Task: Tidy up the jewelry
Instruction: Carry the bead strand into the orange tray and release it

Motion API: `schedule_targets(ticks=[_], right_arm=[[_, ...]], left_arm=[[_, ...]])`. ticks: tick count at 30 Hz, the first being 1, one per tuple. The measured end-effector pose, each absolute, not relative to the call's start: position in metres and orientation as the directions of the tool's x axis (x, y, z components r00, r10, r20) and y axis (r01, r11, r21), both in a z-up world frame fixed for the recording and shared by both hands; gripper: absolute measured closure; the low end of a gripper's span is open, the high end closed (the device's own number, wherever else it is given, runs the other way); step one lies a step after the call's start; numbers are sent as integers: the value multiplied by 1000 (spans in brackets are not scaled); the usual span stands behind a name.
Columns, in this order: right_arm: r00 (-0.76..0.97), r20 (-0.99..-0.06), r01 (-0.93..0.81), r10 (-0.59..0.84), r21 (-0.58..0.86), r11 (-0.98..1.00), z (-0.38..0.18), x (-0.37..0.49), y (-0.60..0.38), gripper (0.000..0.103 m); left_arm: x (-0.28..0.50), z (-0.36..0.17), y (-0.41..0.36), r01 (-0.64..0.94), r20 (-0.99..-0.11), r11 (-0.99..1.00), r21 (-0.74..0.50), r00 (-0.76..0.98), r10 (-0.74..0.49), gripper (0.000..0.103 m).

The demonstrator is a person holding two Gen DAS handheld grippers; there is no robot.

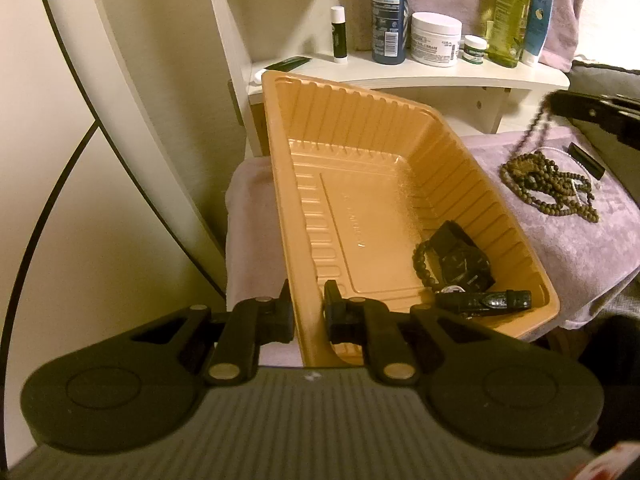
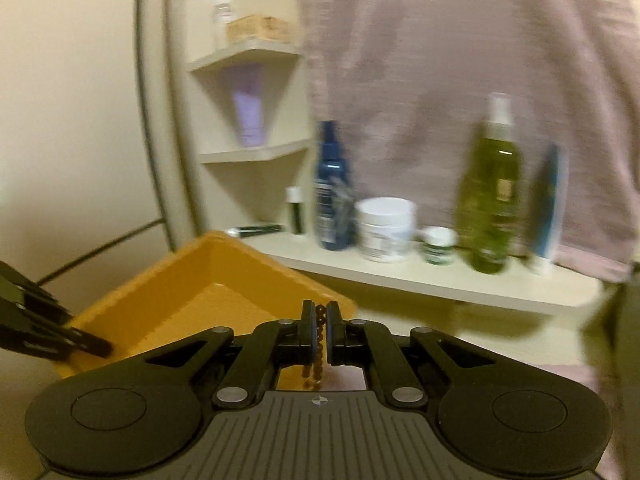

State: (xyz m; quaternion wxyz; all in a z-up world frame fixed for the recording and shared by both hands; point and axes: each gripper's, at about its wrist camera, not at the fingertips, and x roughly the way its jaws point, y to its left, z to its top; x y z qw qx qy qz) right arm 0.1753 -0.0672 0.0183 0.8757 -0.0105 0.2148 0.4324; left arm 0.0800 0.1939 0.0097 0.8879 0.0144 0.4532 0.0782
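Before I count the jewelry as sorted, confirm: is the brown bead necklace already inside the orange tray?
No. Most of the brown bead necklace lies heaped on the mauve towel beside the orange tray, one strand rising toward the right hand-held gripper.

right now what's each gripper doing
left gripper: shut on the orange ribbed plastic tray's wall
right gripper: shut on the brown wooden bead necklace

Left gripper (image 1: 307,312) and right gripper (image 2: 320,334): matte black, 2 flat fingers each on linked arms with silver pivot pins, 2 round disc housings, ribbed grey base bearing a small crosshair mark.
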Motion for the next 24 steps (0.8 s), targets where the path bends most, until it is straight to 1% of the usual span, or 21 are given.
schedule_targets(ticks=[5, 10, 14, 17, 22, 24], right_arm=[[434, -400, -820, 807, 197, 538, 17, 166, -34, 99], [330, -458, -868, 826, 198, 456, 3, 156, -9, 99], [279, -503, -884, 818, 199, 424, -14, 151, 4, 99], [261, -529, -889, 808, 194, 415, -25, 147, 8, 99], [274, -527, -880, 804, 199, 431, -29, 145, 5, 98], [290, -529, -874, 798, 192, 446, -28, 147, 4, 94]], left_arm=[[80, 9, 195, -126, -802, 987, 95, 578, 151, 91], [80, 9, 194, -127, -802, 987, 95, 578, 151, 91], [79, 9, 195, -127, -801, 988, 92, 580, 149, 91], [79, 9, 195, -127, -800, 988, 91, 581, 149, 91], [79, 8, 195, -127, -801, 987, 93, 580, 150, 91], [79, 9, 195, -129, -801, 987, 92, 580, 150, 91]])
